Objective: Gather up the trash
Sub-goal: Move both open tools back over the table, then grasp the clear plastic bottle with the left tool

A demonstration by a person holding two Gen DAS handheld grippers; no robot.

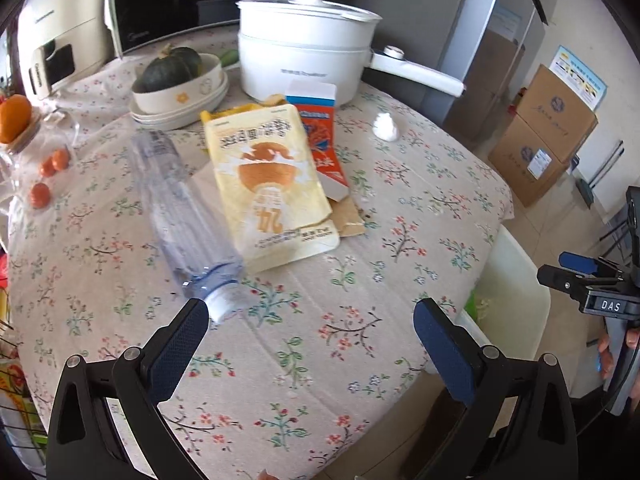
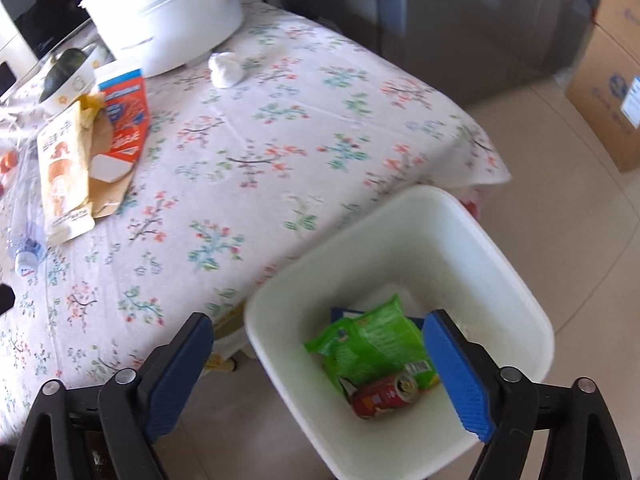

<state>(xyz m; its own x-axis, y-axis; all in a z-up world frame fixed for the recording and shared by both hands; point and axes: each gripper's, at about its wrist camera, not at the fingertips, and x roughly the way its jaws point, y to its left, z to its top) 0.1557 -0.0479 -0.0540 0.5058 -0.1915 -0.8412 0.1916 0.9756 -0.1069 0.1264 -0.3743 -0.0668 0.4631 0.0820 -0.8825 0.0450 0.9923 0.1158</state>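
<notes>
Left tool [image 1: 310, 344]: mine, fingers spread wide, pinching nothing, hanging low over the near part of the surface [image 1: 360, 216].
Right tool [image 2: 318, 354]: also spread and empty, poised above the white bin [image 2: 516, 280] on the floor beside the surface.
Bin contents: a green snack bag [image 2: 372, 344] and a red can [image 2: 382, 396] lie in the bottom.
Nearest trash: a clear plastic bottle [image 1: 180, 208] on its side; its white cap [image 1: 222, 306] sits just beside my left tool's left finger, at about 10 o'clock.
Long axis: cap near me, base running away toward 11 o'clock.
Further out: yellow snack pouch [image 1: 268, 184] at 12 o'clock, touching the bottle, overlapping a red carton [image 1: 324, 140]; crumpled tissue [image 1: 385, 126] at 1 o'clock.
Nearer hand: the left, by my judgement; I'd shift left and turn the fingers across the bottle's neck.
</notes>
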